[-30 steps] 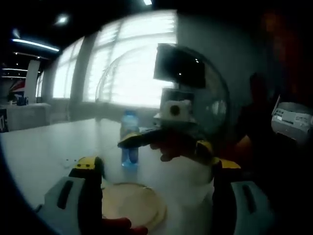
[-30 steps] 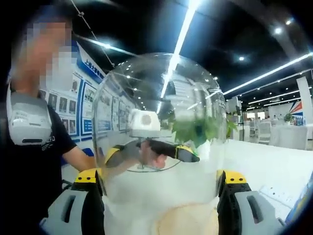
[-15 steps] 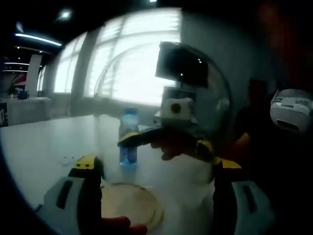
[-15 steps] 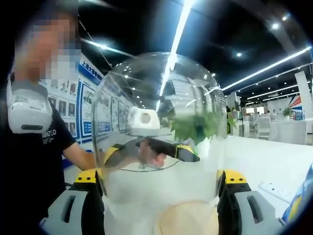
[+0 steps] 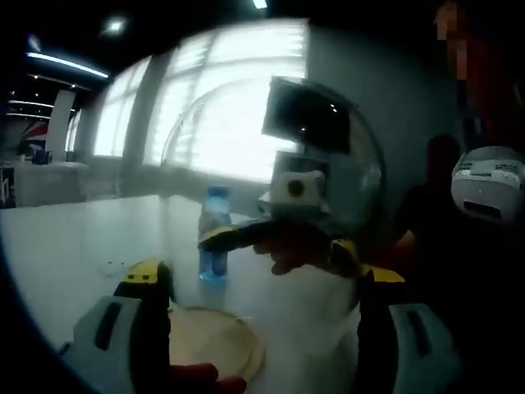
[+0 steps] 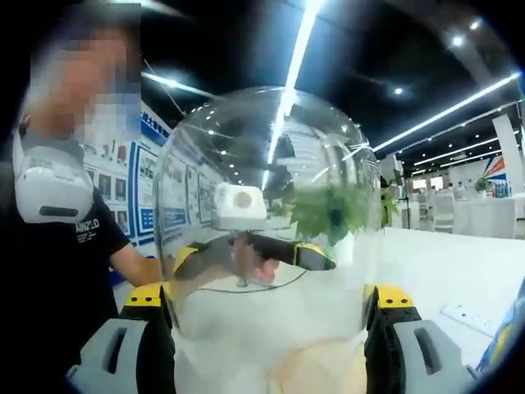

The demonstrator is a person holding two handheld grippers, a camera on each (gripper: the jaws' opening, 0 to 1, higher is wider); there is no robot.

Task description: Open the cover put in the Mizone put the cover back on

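Note:
A clear dome cover hangs above the white table, gripped from two sides. My left gripper is shut on it, the jaws wide against its lower wall. My right gripper clamps the same dome cover from the opposite side. Through the plastic, each view shows the other gripper's yellow-tipped jaws. A blue Mizone bottle stands upright on the table beyond the dome. A round pale wooden base lies below the cover; the base also sits low between the right jaws.
A person in a dark shirt stands close at the left of the right gripper view. A green plant shows through the dome. A white power strip lies on the table at the right. Bright windows are behind the bottle.
Both grippers keep the same hold on the dome. The views have drifted slightly, so the bottle and the person sit a little differently in the picture.

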